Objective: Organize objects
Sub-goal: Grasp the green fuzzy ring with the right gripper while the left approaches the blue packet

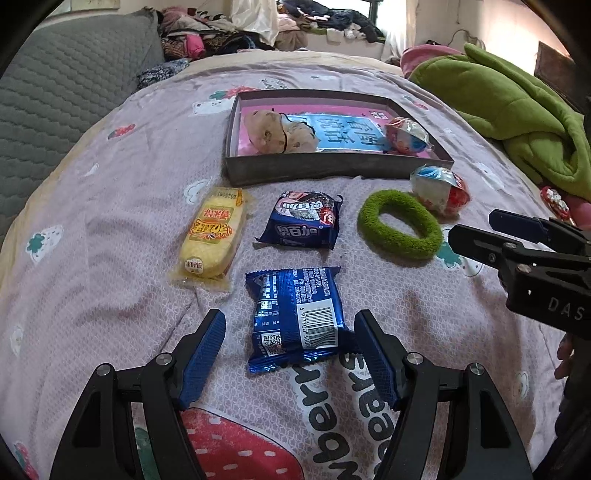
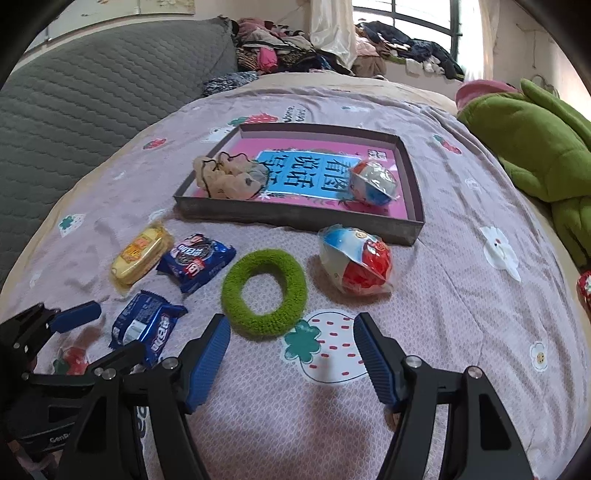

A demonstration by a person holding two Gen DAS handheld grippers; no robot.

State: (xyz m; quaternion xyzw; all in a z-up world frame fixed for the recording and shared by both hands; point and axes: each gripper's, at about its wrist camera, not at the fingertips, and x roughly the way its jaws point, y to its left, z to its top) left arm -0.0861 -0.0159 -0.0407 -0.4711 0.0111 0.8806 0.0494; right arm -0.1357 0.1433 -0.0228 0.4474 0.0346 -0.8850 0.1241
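Note:
A grey box (image 1: 332, 171) (image 2: 295, 216) with a pink and blue bottom holds a beige scrunchie (image 1: 279, 131) (image 2: 229, 177) and a wrapped egg toy (image 1: 408, 136) (image 2: 373, 181). In front of it on the bed lie a yellow cake pack (image 1: 212, 234) (image 2: 142, 254), a blue cookie pack (image 1: 304, 221) (image 2: 197, 260), a second blue cookie pack (image 1: 295, 314) (image 2: 146, 330), a green scrunchie (image 1: 399, 223) (image 2: 264, 293) and another egg toy (image 1: 441, 190) (image 2: 356, 260). My left gripper (image 1: 290, 354) (image 2: 92, 332) is open around the second cookie pack. My right gripper (image 2: 291, 356) (image 1: 476, 230) is open and empty, just before the green scrunchie.
The bed has a lilac strawberry-print sheet (image 1: 110, 229) (image 2: 461, 295). A green blanket (image 1: 517, 110) (image 2: 535, 147) lies at the right. A grey quilted cushion (image 1: 66, 96) (image 2: 92, 96) is at the left. Clothes (image 1: 258, 26) (image 2: 295, 48) are piled at the back.

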